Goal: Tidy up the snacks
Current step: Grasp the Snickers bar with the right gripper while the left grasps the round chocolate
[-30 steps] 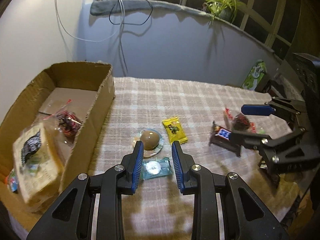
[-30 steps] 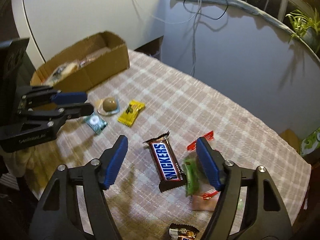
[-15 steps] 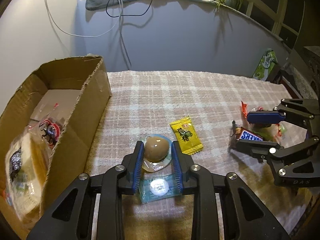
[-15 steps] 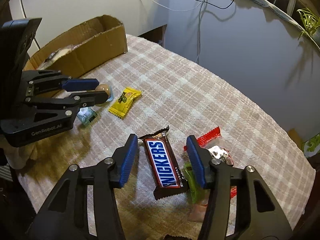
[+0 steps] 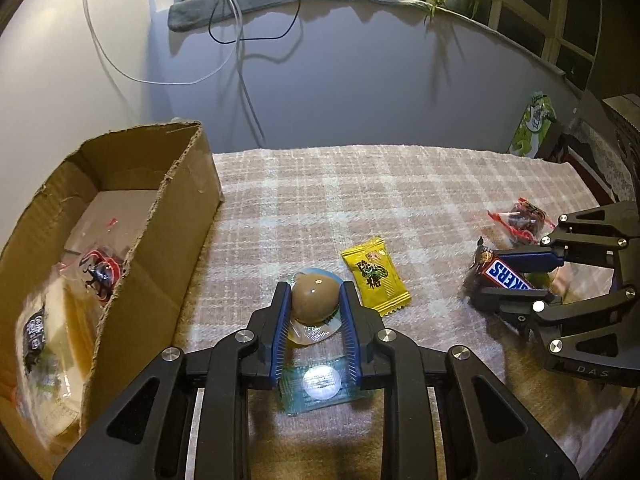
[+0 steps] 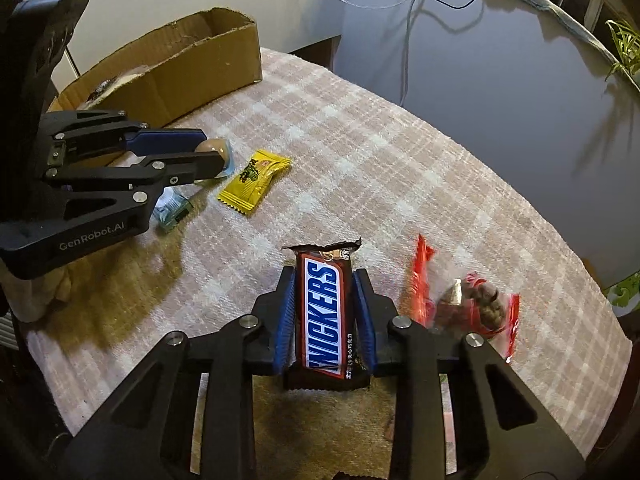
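My left gripper [image 5: 314, 300] is shut on a brown egg-shaped snack in a clear cup [image 5: 313, 299], resting on the checked tablecloth [image 5: 360, 184]; it also shows in the right wrist view [image 6: 214, 148]. My right gripper [image 6: 324, 300] is shut on a Snickers bar [image 6: 326, 316], also seen in the left wrist view [image 5: 508, 276]. A yellow candy packet [image 5: 375, 276] lies between them. A teal wrapped candy [image 5: 320, 382] lies under the left gripper. The cardboard box [image 5: 160, 216] stands at the left with several snacks inside.
A red-wrapped snack [image 6: 476, 300] lies right of the Snickers bar. A green packet [image 5: 534, 124] stands at the far right table edge. Cables hang on the wall behind. The table's front edge is close below both grippers.
My left gripper moved forward and closed on the egg-shaped snack. My right gripper moved forward and closed from wide open onto the Snickers bar.
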Demonstrator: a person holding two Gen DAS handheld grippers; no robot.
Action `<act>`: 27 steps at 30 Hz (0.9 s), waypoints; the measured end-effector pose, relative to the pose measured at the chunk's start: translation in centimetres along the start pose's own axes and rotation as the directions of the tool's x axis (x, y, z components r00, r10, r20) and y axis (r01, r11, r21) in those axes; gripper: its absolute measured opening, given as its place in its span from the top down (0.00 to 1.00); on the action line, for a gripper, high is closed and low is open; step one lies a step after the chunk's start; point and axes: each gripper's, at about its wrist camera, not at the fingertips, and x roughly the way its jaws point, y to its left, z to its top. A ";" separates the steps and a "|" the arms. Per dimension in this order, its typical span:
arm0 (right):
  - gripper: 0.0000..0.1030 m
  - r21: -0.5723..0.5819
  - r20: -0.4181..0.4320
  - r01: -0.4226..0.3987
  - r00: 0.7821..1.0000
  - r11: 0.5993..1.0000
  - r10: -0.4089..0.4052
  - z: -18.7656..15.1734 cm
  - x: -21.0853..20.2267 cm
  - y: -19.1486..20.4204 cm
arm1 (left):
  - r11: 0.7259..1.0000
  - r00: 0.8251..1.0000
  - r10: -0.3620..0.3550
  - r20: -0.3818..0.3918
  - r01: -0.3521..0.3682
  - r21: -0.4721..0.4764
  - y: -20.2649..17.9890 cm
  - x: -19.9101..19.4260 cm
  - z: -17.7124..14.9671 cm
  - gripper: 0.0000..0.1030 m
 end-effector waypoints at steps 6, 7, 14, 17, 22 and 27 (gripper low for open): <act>0.72 0.030 0.031 -0.015 0.999 0.999 0.014 -0.1 -1.0 -0.2 | 1.000 1.000 -0.008 0.015 0.009 -0.008 0.1 -0.8 -0.1 0.78; 0.72 0.031 0.034 -0.014 0.999 0.999 0.013 0.0 -1.1 -0.2 | 1.000 1.000 -0.010 0.019 0.010 -0.010 0.1 -1.0 -0.1 0.78; 0.72 0.038 0.060 -0.016 0.998 0.999 0.014 0.1 -2.3 0.0 | 0.999 0.998 -0.029 0.054 0.030 -0.012 0.0 -2.9 0.2 0.78; 0.72 0.042 0.072 -0.018 0.997 0.999 0.015 0.2 -3.0 0.2 | 0.999 0.997 -0.035 0.073 0.037 -0.017 0.0 -3.8 0.2 0.78; 0.72 0.040 0.091 -0.011 0.996 0.999 0.007 0.7 -4.3 0.7 | 0.999 0.994 -0.032 0.107 0.035 -0.025 0.5 -5.5 0.3 0.78; 0.72 0.030 0.121 -0.007 0.993 1.000 0.004 2.2 -5.7 1.4 | 0.999 0.989 -0.019 0.146 0.026 -0.047 1.9 -7.5 0.4 0.78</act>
